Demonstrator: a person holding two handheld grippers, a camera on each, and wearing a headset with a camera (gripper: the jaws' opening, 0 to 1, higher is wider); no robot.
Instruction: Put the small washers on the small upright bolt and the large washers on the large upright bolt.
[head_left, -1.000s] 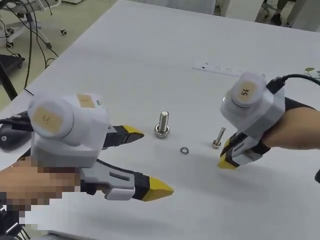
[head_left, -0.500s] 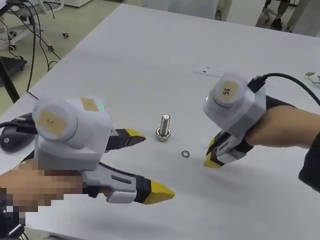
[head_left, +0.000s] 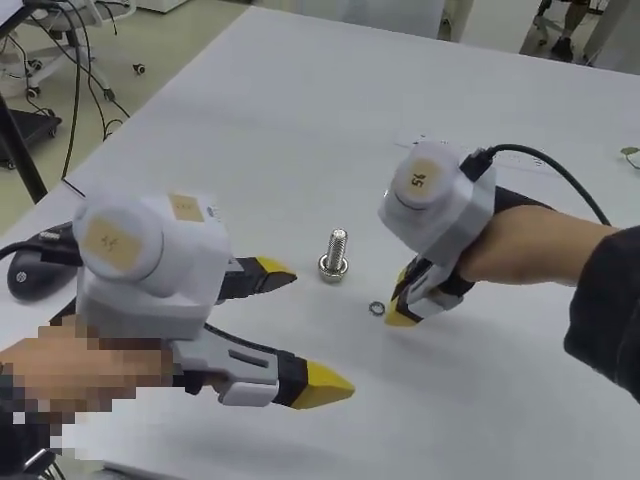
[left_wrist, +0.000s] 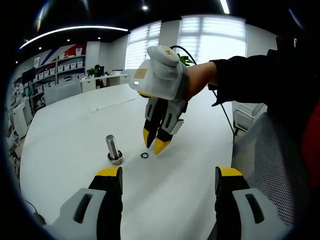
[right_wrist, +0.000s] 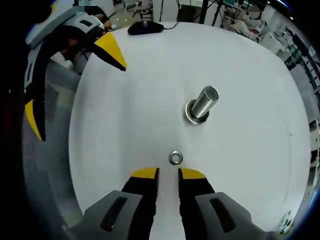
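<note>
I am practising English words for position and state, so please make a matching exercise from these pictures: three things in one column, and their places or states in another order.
1 large bolt
2 small washer
3 left gripper

A lying flat on the table
B jaws wide apart, holding nothing
C standing upright

Pairs: 1-C, 2-A, 3-B

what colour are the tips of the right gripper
The right gripper has yellow tips, clearest in the right gripper view.

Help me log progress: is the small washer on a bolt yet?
Not on: the small washer lies flat on the table, apart from the large bolt.
</note>
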